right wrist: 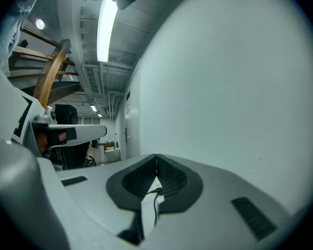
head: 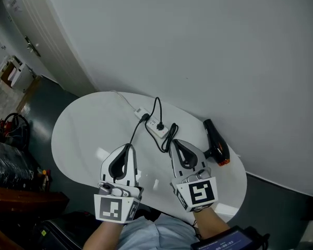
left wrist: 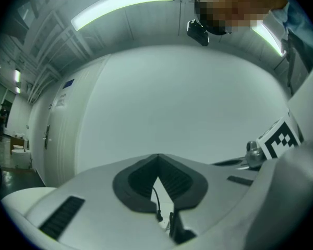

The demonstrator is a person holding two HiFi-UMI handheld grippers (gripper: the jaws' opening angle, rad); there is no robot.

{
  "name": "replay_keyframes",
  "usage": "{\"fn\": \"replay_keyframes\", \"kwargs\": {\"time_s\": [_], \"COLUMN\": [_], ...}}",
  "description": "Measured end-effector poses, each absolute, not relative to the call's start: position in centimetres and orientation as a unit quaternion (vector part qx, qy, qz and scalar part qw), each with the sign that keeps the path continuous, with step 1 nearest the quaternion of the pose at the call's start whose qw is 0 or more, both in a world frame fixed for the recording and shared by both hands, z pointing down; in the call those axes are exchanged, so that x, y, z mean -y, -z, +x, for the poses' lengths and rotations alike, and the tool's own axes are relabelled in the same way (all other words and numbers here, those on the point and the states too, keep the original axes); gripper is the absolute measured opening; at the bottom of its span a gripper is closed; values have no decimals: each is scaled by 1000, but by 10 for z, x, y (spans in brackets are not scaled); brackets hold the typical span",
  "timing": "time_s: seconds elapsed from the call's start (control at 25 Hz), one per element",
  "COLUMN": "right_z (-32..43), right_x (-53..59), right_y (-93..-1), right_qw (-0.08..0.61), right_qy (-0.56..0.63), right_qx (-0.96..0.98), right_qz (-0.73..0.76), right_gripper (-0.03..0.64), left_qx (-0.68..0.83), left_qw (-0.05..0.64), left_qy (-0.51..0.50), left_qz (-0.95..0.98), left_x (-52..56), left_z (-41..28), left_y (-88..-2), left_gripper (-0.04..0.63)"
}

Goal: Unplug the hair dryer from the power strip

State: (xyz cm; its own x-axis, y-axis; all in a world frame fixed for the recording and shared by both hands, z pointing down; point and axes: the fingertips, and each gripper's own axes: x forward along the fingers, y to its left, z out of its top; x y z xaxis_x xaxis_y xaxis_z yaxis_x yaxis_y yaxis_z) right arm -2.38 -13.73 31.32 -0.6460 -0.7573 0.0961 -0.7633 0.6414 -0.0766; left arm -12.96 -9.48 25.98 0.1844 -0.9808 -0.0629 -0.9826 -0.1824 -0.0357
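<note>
White power strip [head: 155, 125] lies unheld, left gripper [head: 127, 147] & right gripper [head: 176, 142] both closed, empty, so yanking plug [head: 159, 124] may drag it.

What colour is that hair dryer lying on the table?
Black, with an orange-red tip; the hair dryer shows best in the head view.

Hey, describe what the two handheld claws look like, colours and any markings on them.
The left claw and right claw match: smooth pale grey shells tapering to a point, black ribbed pads lining the inner faces, dark slotted insets on the outer shells. Each carries a white cube with black square markers: left cube, right cube.
</note>
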Motion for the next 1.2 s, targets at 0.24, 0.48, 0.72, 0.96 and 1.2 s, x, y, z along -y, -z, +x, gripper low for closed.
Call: {"fn": "replay_keyframes", "kwargs": {"time_s": [0.24,0.48,0.72,0.96,1.2], "right_z": [-23,-26,-33,-48,-59], "right_x": [162,182,212,244,255], "right_y": [-321,-342,-370,-372,-393], "right_qw": [20,47,86,98,115], "right_qy": [-65,-66,-73,-70,-84], "right_qx": [903,894,885,881,879], "right_qz": [424,440,451,457,455], "right_gripper": [2,2,3,3,3], "left_qx": [-632,-621,-599,-594,-584], "left_qw": [46,32,4,-52,-76], "left_qy": [3,4,1,-9,-2], "left_qz": [-774,-783,-801,-803,-808], "left_x": [119,145,181,215,233], "left_z": [-130,-135,-142,-153,-159], "left_y": [-257,-274,-302,-318,-331], "left_gripper": [-2,-2,-2,-2,-2]}}
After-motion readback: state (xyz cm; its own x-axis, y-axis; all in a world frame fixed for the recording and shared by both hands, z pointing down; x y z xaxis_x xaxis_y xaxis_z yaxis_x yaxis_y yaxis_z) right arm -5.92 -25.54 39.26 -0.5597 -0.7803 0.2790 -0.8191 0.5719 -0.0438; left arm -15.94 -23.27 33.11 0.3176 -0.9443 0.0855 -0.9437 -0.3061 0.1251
